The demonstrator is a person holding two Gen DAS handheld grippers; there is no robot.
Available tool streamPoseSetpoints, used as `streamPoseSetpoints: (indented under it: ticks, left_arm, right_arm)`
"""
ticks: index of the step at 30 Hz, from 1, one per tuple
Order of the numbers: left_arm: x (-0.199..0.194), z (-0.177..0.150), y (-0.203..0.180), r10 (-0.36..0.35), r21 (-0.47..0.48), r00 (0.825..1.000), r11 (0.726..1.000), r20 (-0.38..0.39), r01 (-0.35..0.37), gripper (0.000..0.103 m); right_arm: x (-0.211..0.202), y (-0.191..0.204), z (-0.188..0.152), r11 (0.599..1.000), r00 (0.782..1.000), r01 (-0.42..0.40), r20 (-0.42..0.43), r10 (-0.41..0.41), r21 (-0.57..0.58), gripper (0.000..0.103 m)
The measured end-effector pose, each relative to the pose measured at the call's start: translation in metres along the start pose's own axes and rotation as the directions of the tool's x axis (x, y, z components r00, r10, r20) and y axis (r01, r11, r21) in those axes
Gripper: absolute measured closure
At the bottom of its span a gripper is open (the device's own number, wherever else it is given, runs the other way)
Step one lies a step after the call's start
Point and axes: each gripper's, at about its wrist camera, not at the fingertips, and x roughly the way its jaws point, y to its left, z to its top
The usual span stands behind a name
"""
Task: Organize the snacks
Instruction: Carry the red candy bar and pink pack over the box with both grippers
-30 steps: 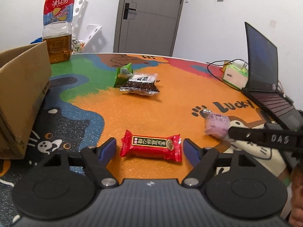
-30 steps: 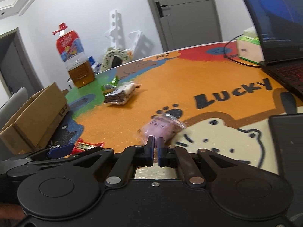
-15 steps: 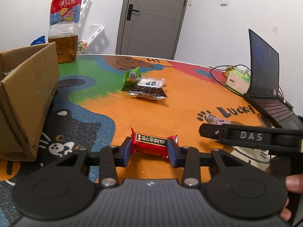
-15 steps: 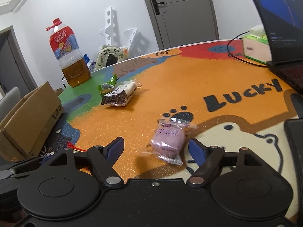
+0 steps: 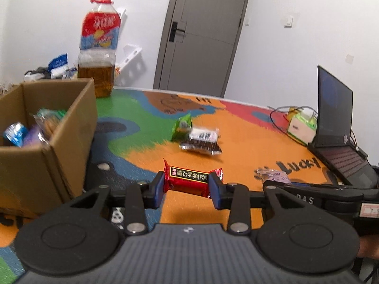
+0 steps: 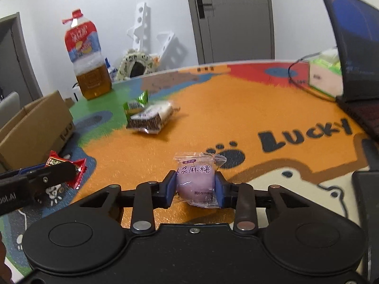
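Left gripper (image 5: 186, 185): jaws pinch the red candy (image 5: 189, 178) by its two sides; the candy is lifted clear of the counter (image 5: 248, 142). A second ago the jaws stood spread around it as it lay flat.
Right gripper (image 6: 195, 188): jaws closing on the purple mochi packet (image 6: 195, 178), pads pressed against both sides. A second ago they were pressed together behind the packet; half a second ago they were spread around it.
Cardboard box (image 5: 71, 123): stands open at the counter's left edge, near the left gripper. Its interior is now in view, with several wrapped snacks inside; earlier only its outer wall showed.
Green packet (image 5: 182, 127): lies on the counter, touching the dark packet (image 5: 202, 140). Both are unmoved.
Bottle (image 5: 98, 54): upright behind the box, amber liquid in its lower part.
Laptop (image 5: 336, 127): open at the right edge, tissue box (image 5: 300, 127) just beside it.
Cross view: from the right wrist, the left gripper (image 6: 56, 175) holds the red candy (image 6: 79, 169) beside the box (image 6: 35, 127).
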Motion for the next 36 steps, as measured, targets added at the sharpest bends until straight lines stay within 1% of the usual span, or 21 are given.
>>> streamPoseSetpoints:
  ticks: [7, 13, 22, 28, 30, 36]
  left_arm:
    - [-0.026, 0.016, 0.008, 0.016, -0.018, 0.998, 1.000, 0.061, -0.015, 0.065]
    - [-0.045, 0.034, 0.026, 0.029, -0.027, 0.995, 0.999, 0.100, -0.026, 0.065]
    - [-0.066, 0.052, 0.063, 0.101, -0.083, 0.984, 0.992, 0.145, -0.090, 0.065]
    - [-0.075, 0.060, 0.090, 0.138, -0.116, 0.977, 0.986, 0.164, -0.119, 0.065]
    - [-0.074, 0.061, 0.098, 0.146, -0.116, 0.976, 0.985, 0.163, -0.128, 0.065]
    - [-0.071, 0.063, 0.124, 0.188, -0.156, 0.970, 0.974, 0.152, -0.165, 0.065]
  right_arm:
    - [-0.019, 0.019, 0.017, 0.998, 0.996, -0.062, 0.062, 0.063, -0.021, 0.069]
    - [-0.029, 0.044, 0.031, 0.989, 0.983, -0.135, 0.115, 0.142, -0.065, 0.069]
    - [-0.028, 0.082, 0.043, 0.970, 0.963, -0.212, 0.141, 0.228, -0.119, 0.069]
    - [-0.028, 0.107, 0.050, 0.960, 0.956, -0.236, 0.140, 0.257, -0.152, 0.069]
    - [-0.028, 0.115, 0.051, 0.955, 0.952, -0.248, 0.142, 0.272, -0.164, 0.069]
    - [-0.025, 0.137, 0.057, 0.942, 0.942, -0.271, 0.144, 0.302, -0.199, 0.069]
